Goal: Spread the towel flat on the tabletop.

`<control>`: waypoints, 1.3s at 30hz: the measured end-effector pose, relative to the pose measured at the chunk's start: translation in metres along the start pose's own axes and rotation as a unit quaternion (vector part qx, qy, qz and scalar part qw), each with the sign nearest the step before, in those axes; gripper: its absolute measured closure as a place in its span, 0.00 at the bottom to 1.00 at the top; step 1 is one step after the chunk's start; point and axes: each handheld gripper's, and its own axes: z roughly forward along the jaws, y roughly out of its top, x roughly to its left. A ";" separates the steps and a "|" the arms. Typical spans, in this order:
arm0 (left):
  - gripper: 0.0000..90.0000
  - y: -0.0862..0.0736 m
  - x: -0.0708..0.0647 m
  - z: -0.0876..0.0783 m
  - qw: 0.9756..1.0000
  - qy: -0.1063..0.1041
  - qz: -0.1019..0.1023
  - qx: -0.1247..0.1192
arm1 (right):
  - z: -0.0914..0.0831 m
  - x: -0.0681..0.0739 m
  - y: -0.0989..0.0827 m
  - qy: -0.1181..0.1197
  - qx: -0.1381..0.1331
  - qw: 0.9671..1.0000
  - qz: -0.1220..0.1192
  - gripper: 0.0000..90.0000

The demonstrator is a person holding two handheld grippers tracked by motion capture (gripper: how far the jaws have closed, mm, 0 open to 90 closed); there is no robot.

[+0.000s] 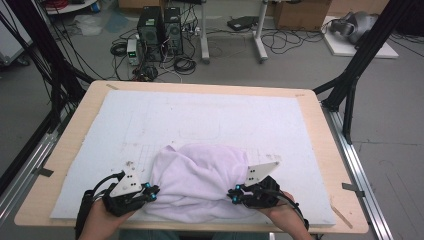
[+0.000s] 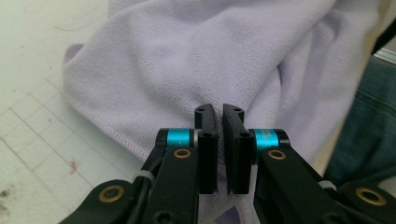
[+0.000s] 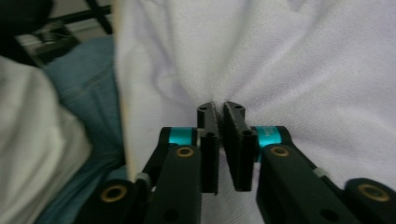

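A pale lilac towel (image 1: 200,180) lies bunched in a heap on the white mat near the table's front edge. My left gripper (image 1: 152,192) is at the heap's left side and my right gripper (image 1: 234,194) at its right side, both pointing inward. In the left gripper view the towel (image 2: 187,60) spreads ahead, and the left gripper (image 2: 219,112) is shut with towel fabric pinched in the narrow slit between its jaws. In the right gripper view folds of the towel (image 3: 303,70) radiate from the tips of the right gripper (image 3: 220,109), which is shut on the fabric.
The white mat (image 1: 200,115) covers most of the wooden table (image 1: 75,135). Black frame posts (image 1: 350,80) stand at both sides. Computer towers (image 1: 160,32) and cables sit on the floor behind. The person's jeans (image 2: 369,135) are just past the front edge.
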 end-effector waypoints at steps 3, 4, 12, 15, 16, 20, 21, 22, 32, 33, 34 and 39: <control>0.83 0.003 0.005 -0.004 1.000 -0.007 0.001 -0.001 | -0.009 -0.001 0.003 0.004 -0.013 1.000 0.003 0.74; 0.77 0.006 0.009 -0.004 1.000 -0.008 -0.005 -0.006 | -0.013 -0.004 0.005 -0.001 -0.019 1.000 0.000 0.72; 0.63 0.030 0.059 0.022 0.998 0.039 -0.029 -0.027 | -0.019 -0.069 0.020 -0.087 -0.028 0.995 0.049 0.67; 0.65 0.031 0.076 0.041 0.997 0.059 -0.039 -0.013 | -0.008 -0.091 0.014 -0.120 -0.012 0.989 0.080 0.70; 0.65 0.030 0.081 0.047 0.997 0.065 -0.042 -0.006 | -0.005 -0.097 0.012 -0.125 -0.010 0.988 0.090 0.70; 0.58 0.026 0.096 0.066 0.995 0.060 -0.076 0.010 | 0.012 -0.115 -0.001 -0.125 0.017 0.984 0.122 0.68; 0.57 0.025 0.099 0.070 0.995 0.056 -0.082 0.019 | 0.015 -0.116 -0.003 -0.127 0.026 0.984 0.125 0.67; 0.56 0.023 0.101 0.075 0.994 0.054 -0.085 0.032 | 0.019 -0.117 -0.006 -0.127 0.032 0.984 0.125 0.67; 0.94 0.023 0.095 0.079 0.996 0.047 -0.053 0.053 | 0.022 -0.109 -0.003 -0.131 0.032 0.987 0.091 0.98; 0.94 0.025 0.094 0.070 0.996 0.055 -0.055 0.033 | 0.018 -0.107 -0.001 -0.136 0.024 0.987 0.088 0.98; 0.94 0.025 0.094 0.070 0.996 0.055 -0.055 0.033 | 0.013 -0.105 0.002 -0.138 0.015 0.987 0.086 0.98; 0.94 0.035 0.095 0.038 0.994 0.086 -0.061 -0.032 | -0.024 -0.097 0.025 -0.172 -0.023 0.983 0.057 0.98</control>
